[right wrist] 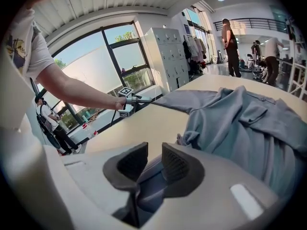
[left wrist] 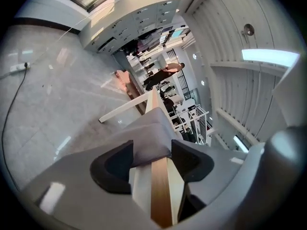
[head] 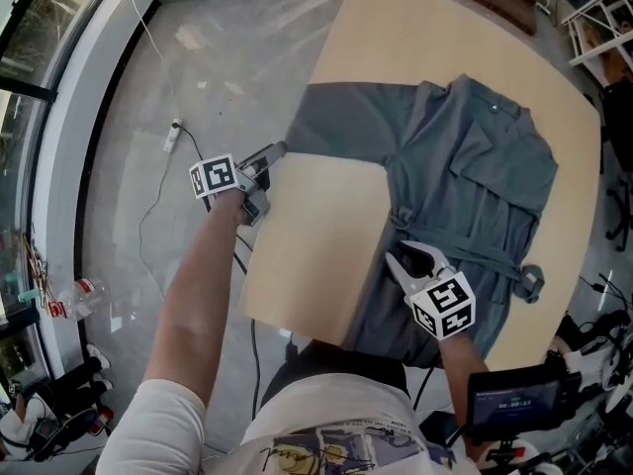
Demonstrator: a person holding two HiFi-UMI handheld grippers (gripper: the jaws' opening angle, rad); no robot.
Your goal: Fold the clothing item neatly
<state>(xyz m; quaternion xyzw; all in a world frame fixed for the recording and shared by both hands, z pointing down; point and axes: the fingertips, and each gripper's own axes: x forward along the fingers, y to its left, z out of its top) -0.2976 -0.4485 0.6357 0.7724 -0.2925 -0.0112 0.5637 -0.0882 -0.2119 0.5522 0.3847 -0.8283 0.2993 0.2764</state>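
Left tongs (left wrist: 151,157) gape wide around the sleeve (head: 336,122) of the grey shirt (head: 475,166) at the tabletop (head: 316,236) edge; right tongs (right wrist: 154,164) clamp its hem (head: 386,310).

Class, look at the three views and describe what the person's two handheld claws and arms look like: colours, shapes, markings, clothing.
The left claw and the right claw both have pale grey moulded bodies ending in two dark pads. Each carries a white cube printed with black square markers. The person wears a white short-sleeved T-shirt with a print on it, and the forearms are uncovered.
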